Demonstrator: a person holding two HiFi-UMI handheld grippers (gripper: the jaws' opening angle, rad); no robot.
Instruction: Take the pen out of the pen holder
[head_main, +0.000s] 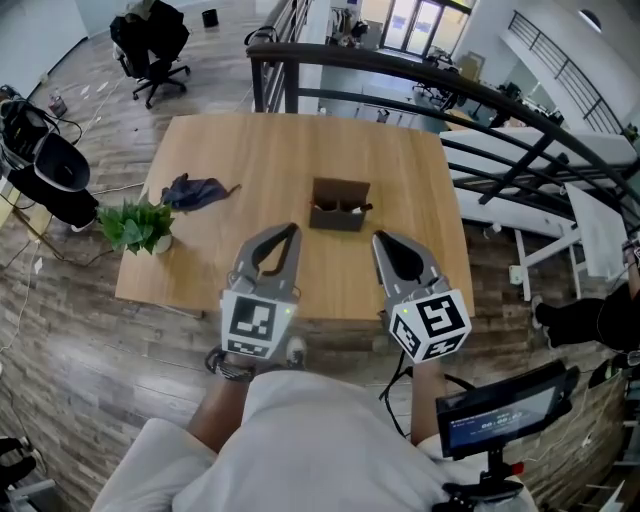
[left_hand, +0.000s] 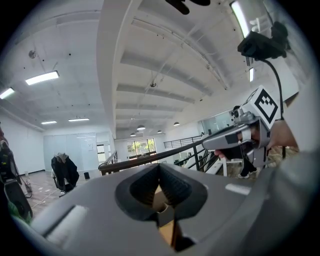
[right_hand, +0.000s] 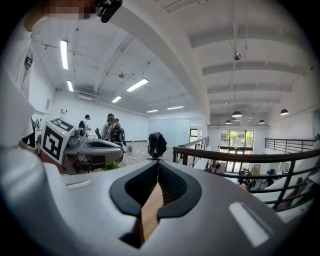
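A brown cardboard pen holder stands near the middle of the wooden table. A dark pen lies across its open top. My left gripper hovers just short of the holder, to its left, with the jaws shut and nothing between them. My right gripper sits to the holder's near right, also shut and empty. In the left gripper view the closed fingertips point up toward the room, with a sliver of brown showing behind them. The right gripper view shows its tips pressed together over wood.
A small green potted plant stands at the table's left edge, with a dark blue cloth beside it. A black railing runs behind and to the right of the table. A black office chair stands far back on the left.
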